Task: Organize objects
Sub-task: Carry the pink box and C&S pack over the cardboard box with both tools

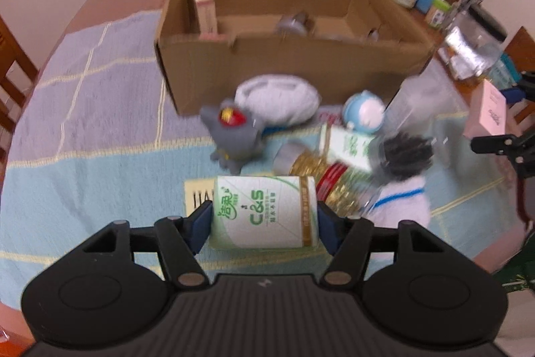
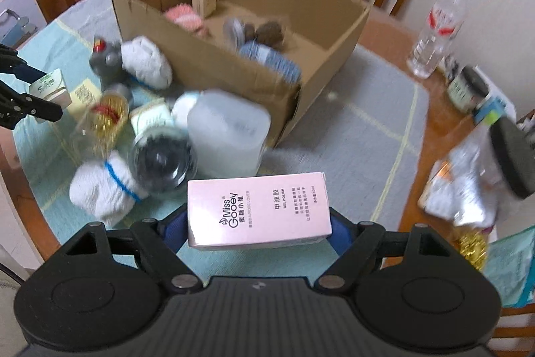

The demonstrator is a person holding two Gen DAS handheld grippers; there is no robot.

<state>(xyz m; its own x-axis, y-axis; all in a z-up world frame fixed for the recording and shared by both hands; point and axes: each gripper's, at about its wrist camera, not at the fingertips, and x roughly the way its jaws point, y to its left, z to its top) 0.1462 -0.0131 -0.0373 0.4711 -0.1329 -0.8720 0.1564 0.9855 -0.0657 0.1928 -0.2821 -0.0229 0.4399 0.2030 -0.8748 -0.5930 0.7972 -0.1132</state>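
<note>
Claws both grip: the left claw (image 1: 264, 216) pinches a green-and-white tissue pack (image 1: 264, 211), the right claw (image 2: 259, 225) a pink gel polish box (image 2: 257, 209), each lifted off the table (image 2: 378, 122) in front of the cardboard box (image 2: 254, 69), beyond a clutter of toys and jars.

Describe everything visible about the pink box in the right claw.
The pink box is a glossy rectangular carton printed "Miss Gooey" and "gel polish". It lies sideways, clamped end to end by the blue pads of the right claw, lifted clear of the striped cloth. It looks closed and undamaged. Nothing else touches it. The left view shows it too.
</note>
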